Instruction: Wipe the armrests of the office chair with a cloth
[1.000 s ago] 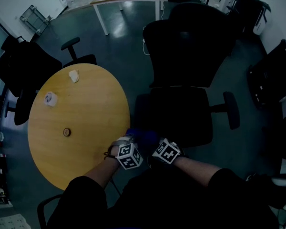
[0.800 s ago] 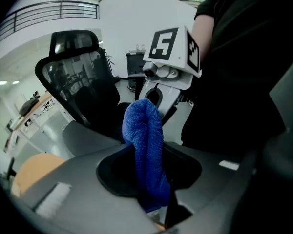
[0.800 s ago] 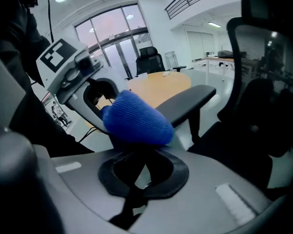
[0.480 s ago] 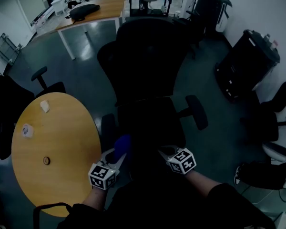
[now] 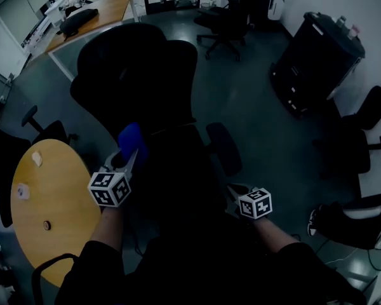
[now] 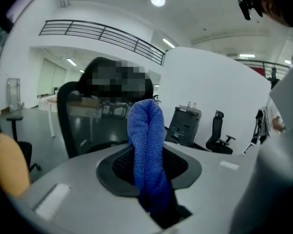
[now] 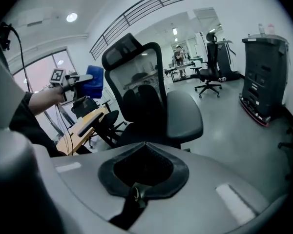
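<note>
The black office chair [image 5: 140, 75] stands before me, seat toward me. Its right armrest pad [image 5: 223, 148] is in plain sight. My left gripper [image 5: 126, 161] is at the chair's left side, shut on a folded blue cloth [image 5: 132, 140] that sticks out past the jaws. The left armrest is hidden under it. In the left gripper view the cloth [image 6: 145, 126] fills the gap of the gripper [image 6: 147, 152]. My right gripper [image 5: 233, 194] hangs just short of the right armrest, shut and holding nothing. The right gripper view shows that gripper [image 7: 144, 152] facing the armrest pad [image 7: 184, 113].
A round wooden table [image 5: 44, 196] with a few small items is at the left. A black cabinet [image 5: 311, 56] stands at the right, and other office chairs [image 5: 225, 18] and a desk [image 5: 95, 11] are farther back. Another chair base [image 5: 362, 145] is at the far right.
My left gripper has risen with the cloth from the table's edge to the chair's left side. The right gripper has moved right, away from it. The head view has swung right.
</note>
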Tool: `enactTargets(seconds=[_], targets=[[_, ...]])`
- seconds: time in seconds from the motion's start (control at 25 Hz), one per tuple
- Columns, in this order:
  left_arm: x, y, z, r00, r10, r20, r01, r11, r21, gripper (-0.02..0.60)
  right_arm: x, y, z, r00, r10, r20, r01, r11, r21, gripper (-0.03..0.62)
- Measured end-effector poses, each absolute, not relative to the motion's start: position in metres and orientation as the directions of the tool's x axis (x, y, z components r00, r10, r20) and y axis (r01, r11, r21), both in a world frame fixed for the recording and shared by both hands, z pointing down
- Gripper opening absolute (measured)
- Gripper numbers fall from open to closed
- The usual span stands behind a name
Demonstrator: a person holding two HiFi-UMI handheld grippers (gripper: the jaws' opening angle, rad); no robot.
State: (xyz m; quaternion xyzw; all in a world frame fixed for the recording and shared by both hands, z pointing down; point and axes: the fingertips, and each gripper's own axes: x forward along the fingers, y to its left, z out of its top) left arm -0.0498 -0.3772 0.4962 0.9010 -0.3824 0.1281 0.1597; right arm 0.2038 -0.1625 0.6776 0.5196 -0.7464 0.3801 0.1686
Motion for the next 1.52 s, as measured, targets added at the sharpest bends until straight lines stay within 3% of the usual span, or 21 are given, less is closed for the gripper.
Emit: enactTargets(seconds=[0.28,0.6,0.8,1.0,1.28,1.52], targets=[[0.084,-0.424,0.515,0.655,-0.592,0.470,-0.691,-0.721,0.055,0.129,0.258,-0.170,0.694,-0.510,-0.588,0.629,-0.857,0.278,-0.434,0.005],[0.178,-0.438,0.560,0.609,-0.495,0.620,-0.592,-0.804,-0.061,0.129,0.269,-0.169,0.705,-0.595,-0.534,0.601,-0.802,0.344,-0.488,0.005],[0.208,-0.441,0.592,0.550,-0.449,0.704,-0.516,-0.845,-0.137,0.129,0.263,-0.173,0.704,-0.624,-0.515,0.588,-0.781,0.381,-0.495,0.005],[0.240,-0.438,0.637,0.449,-0.387,0.805,-0.312,-0.913,-0.264,0.129,0.259,-0.181,0.710,-0.630,-0.518,0.579,-0.776,0.386,-0.499,0.005],[0.269,-0.418,0.684,0.336,-0.312,0.889,-0.054,-0.948,-0.312,0.129,0.253,-0.183,0.712,-0.652,-0.501,0.569,-0.758,0.403,-0.513,0.005],[0.280,-0.411,0.693,0.294,-0.307,0.905,-0.007,-0.948,-0.319,0.129,0.256,-0.183,0.709,-0.669,-0.493,0.556,-0.743,0.421,-0.520,0.005]])
